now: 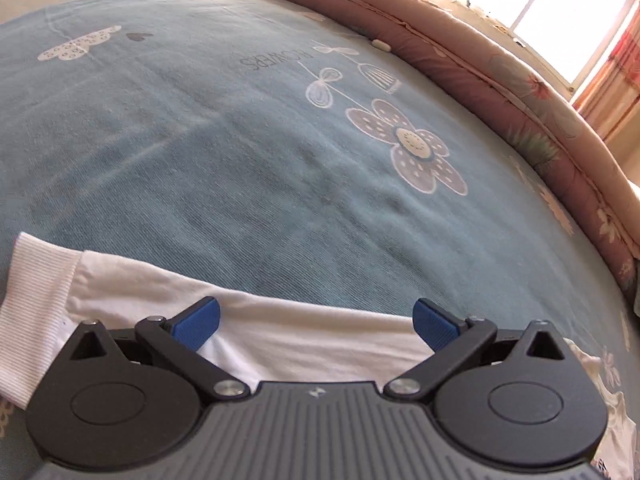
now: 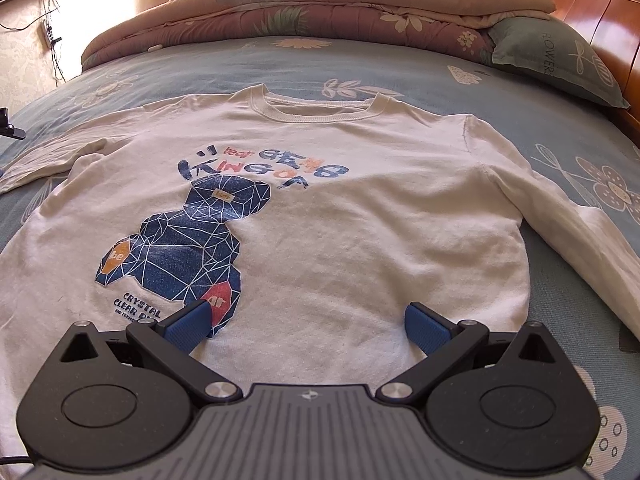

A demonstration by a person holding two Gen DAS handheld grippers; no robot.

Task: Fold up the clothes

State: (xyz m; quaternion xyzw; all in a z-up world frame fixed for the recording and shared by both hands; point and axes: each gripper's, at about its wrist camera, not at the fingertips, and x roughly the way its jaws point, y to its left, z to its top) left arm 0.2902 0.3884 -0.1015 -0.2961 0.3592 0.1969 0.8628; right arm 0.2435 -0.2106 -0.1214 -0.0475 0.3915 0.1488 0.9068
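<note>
A white long-sleeved sweatshirt (image 2: pixel 360 208) with a dark blue geometric bear print lies flat, front up, on the bed, collar at the far side. My right gripper (image 2: pixel 307 326) is open just above its lower hem, with nothing between the blue pads. The right sleeve (image 2: pixel 568 224) runs down the right side. In the left wrist view my left gripper (image 1: pixel 316 320) is open over a white sleeve (image 1: pixel 280 320) that lies across the sheet, its ribbed cuff (image 1: pixel 36 300) at the left. Part of that left gripper (image 2: pixel 9 126) shows at the left edge of the right wrist view.
The bed has a blue-green sheet (image 1: pixel 200 140) with flower prints. A folded floral quilt (image 2: pixel 320 12) lies along the far side, a pillow (image 2: pixel 560 56) and a wooden headboard (image 2: pixel 600 4) at the right. A window (image 1: pixel 560 12) with curtains is behind the quilt.
</note>
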